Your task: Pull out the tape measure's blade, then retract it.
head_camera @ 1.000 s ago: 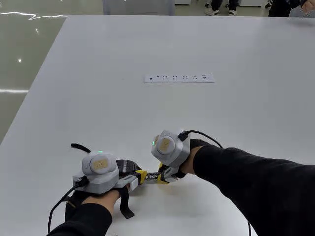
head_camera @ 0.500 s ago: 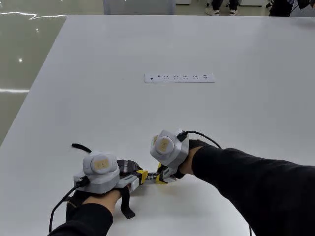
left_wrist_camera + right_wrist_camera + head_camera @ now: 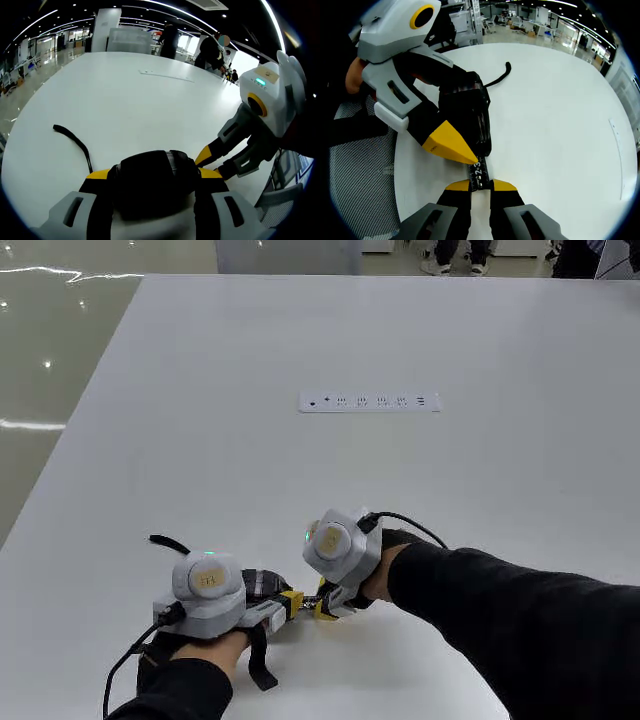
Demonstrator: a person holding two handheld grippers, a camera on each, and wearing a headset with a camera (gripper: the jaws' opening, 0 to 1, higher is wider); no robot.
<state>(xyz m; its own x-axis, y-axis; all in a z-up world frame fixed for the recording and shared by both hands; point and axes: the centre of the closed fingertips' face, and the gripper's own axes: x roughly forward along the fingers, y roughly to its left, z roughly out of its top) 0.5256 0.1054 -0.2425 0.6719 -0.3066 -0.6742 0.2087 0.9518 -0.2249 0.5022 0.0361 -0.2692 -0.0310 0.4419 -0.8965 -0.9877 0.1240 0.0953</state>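
I count two grippers on my feed, the left gripper [image 3: 276, 596] and the right gripper [image 3: 322, 606], both on the near side of the one power strip [image 3: 369, 402]. Beside them there is a single tape measure [image 3: 262, 585] with one blade [image 3: 478, 172] and one black strap [image 3: 166, 542]. There is one white table [image 3: 300, 330], and beyond the power strip I can make out at least two people [image 3: 212, 52] standing.
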